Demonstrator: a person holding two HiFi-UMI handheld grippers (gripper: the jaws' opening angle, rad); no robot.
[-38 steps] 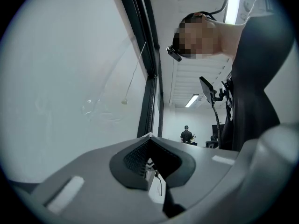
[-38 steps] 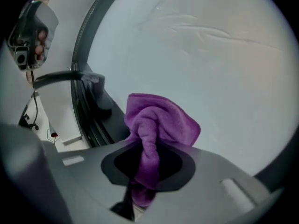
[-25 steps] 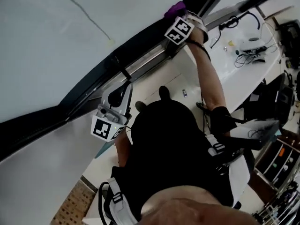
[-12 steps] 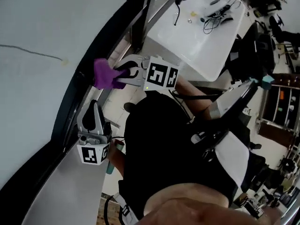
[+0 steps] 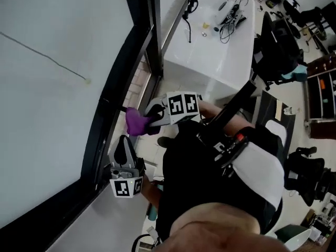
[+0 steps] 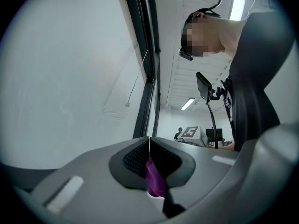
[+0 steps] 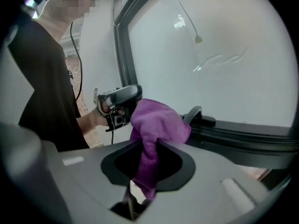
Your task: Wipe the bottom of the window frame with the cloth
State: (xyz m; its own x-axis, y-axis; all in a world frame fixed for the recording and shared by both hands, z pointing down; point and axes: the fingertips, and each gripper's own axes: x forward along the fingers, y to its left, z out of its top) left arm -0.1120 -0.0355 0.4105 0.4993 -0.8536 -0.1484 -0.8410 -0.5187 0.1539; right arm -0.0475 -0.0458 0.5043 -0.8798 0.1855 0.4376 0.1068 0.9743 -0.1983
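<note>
A purple cloth (image 5: 136,123) is bunched in my right gripper (image 5: 150,119), which is shut on it just off the dark window frame (image 5: 111,106). In the right gripper view the cloth (image 7: 156,122) bulges out over the jaws beside the frame (image 7: 243,136) and hangs down between them. My left gripper (image 5: 125,144) stands just below the cloth along the same frame, jaws together. In the left gripper view the tips (image 6: 149,144) meet, and a purple strip (image 6: 155,180) shows in the slot behind them; I cannot tell whether it is pinched.
A white desk (image 5: 210,62) with cables stands beyond the frame's far end, dark chairs (image 5: 278,46) to its right. A thin blind cord with a bead (image 5: 86,80) hangs over the pale pane. The person's dark torso (image 5: 210,182) fills the lower middle.
The right gripper has carried the cloth along the frame from far away to right beside the left gripper. The head view has swung round; the left gripper stays by the frame.
</note>
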